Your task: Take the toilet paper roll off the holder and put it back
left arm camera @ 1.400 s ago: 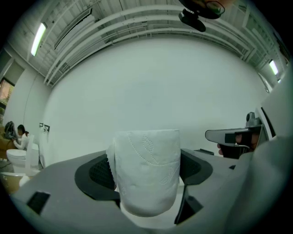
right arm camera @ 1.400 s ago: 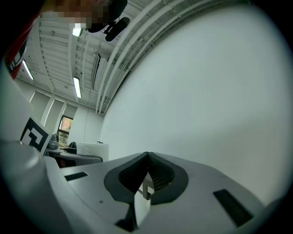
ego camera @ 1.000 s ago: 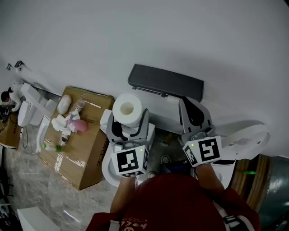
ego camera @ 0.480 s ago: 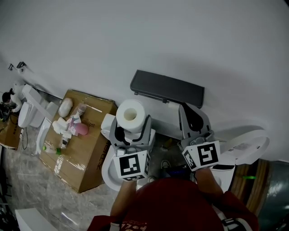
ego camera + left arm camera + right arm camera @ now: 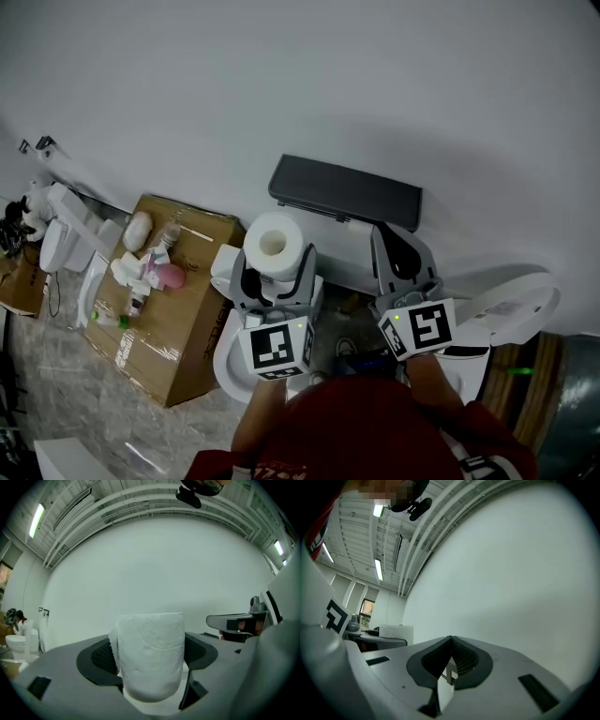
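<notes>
A white toilet paper roll stands upright between the jaws of my left gripper, which is shut on it. In the left gripper view the roll fills the gap between the two dark pads. The holder, a dark grey shelf-like piece on the white wall, sits just above and to the right of the roll; its end shows as the holder at the right of that view. My right gripper hangs below the holder's right part, its jaws shut together with nothing between them, as at the right gripper.
A cardboard box with bottles and a pink item on top stands at lower left. A white toilet is further left. A white round fixture lies at the right and a white basin under the left gripper.
Hardly anything: the head view has shifted a little, and the left gripper still holds the roll just below and left of the holder. The right gripper stays shut.
</notes>
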